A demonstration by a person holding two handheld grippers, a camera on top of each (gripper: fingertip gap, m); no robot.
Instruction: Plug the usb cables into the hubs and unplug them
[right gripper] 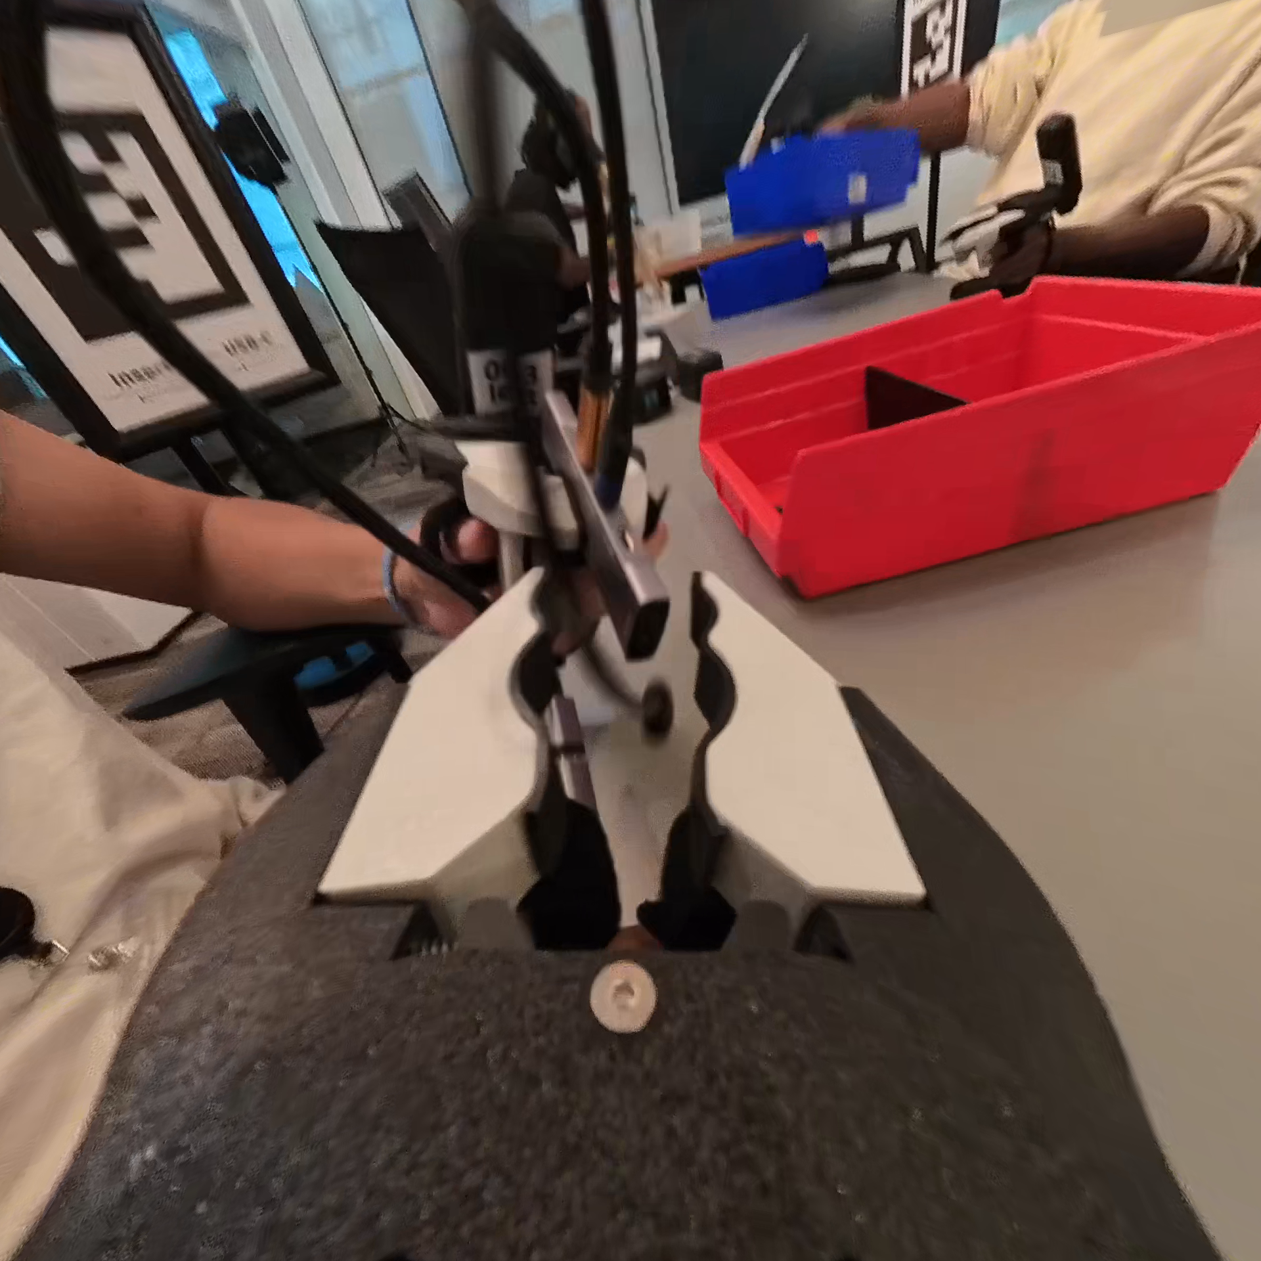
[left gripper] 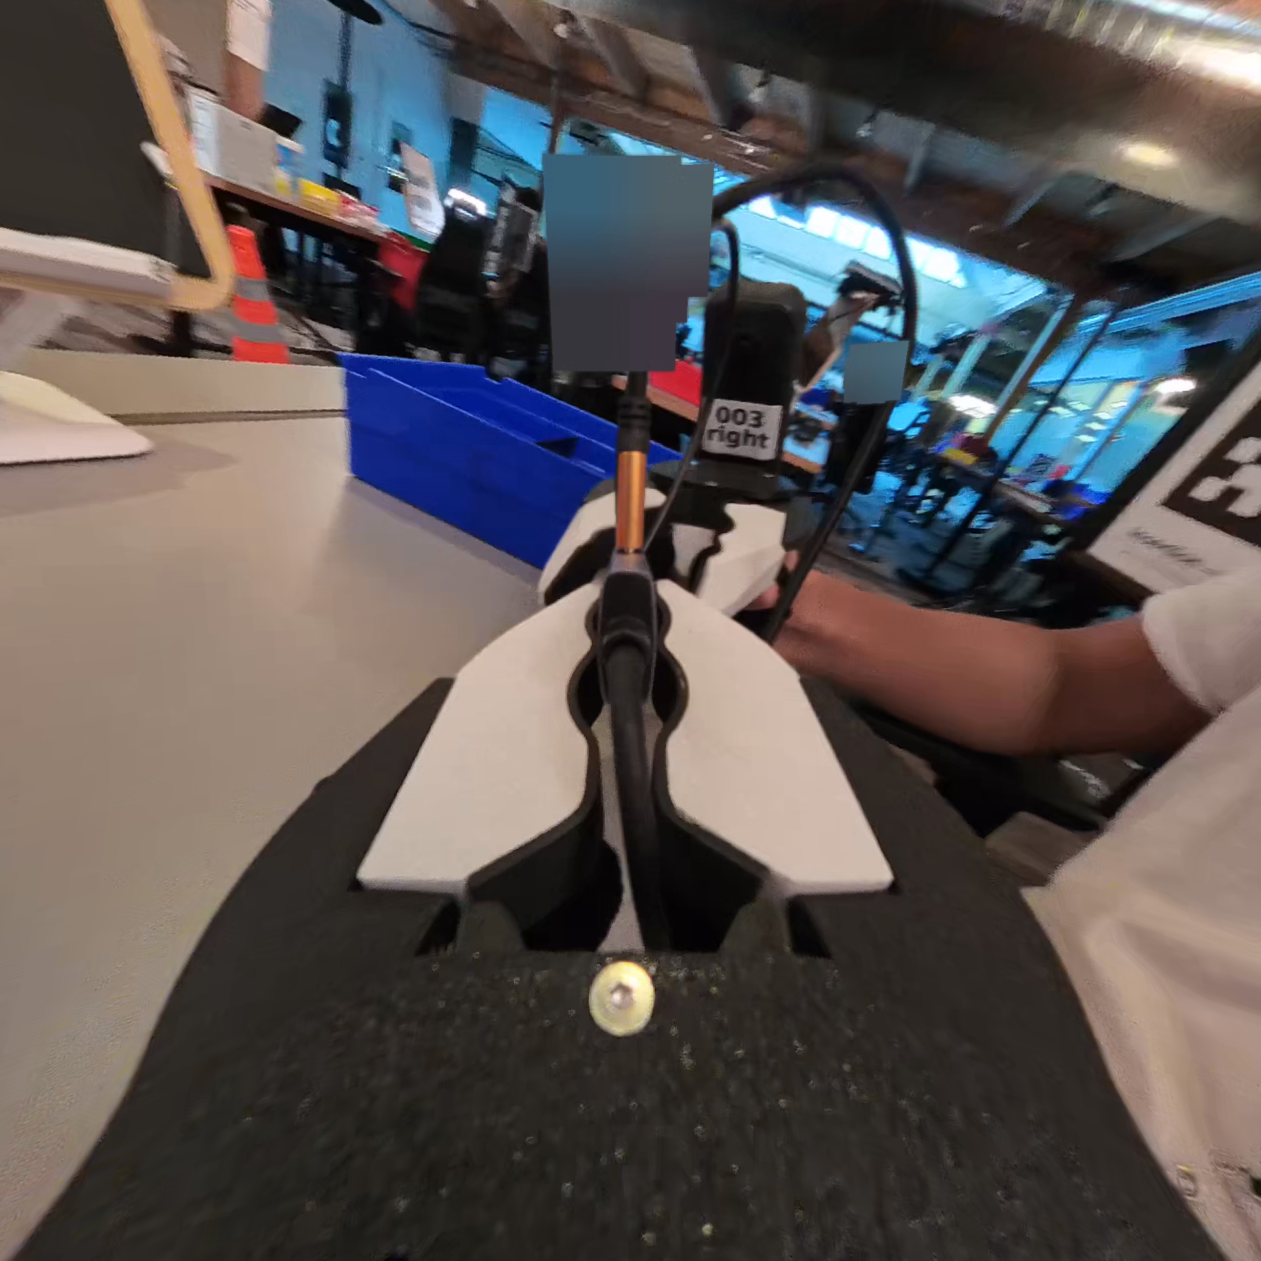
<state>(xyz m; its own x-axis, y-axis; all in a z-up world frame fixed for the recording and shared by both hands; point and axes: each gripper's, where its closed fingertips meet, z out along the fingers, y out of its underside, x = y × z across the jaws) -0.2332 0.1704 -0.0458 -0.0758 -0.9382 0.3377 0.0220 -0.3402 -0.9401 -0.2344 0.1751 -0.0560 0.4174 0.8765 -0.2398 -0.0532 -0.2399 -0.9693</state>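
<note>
- A slim grey metal hub (right gripper: 614, 539), bar-shaped with a dark port at its end, sits in the left gripper (left gripper: 629, 600), above the table edge; black cables plug into its upper side, one with an orange metal collar (left gripper: 629, 501).
- The left gripper's white, wavy-edged fingers (left gripper: 518, 737) are pressed close around the hub's thick black cable (left gripper: 631, 723).
- The right gripper (right gripper: 617, 655) stands wide apart, its scalloped white fingers (right gripper: 771, 750) on either side of the hub's end, not touching it.
- A smooth grey table (right gripper: 1023, 750) lies beneath.
- A glossy red plastic bin (right gripper: 989, 443) with a black divider sits to the right.
- A blue bin (left gripper: 464, 443) lies farther back.
</note>
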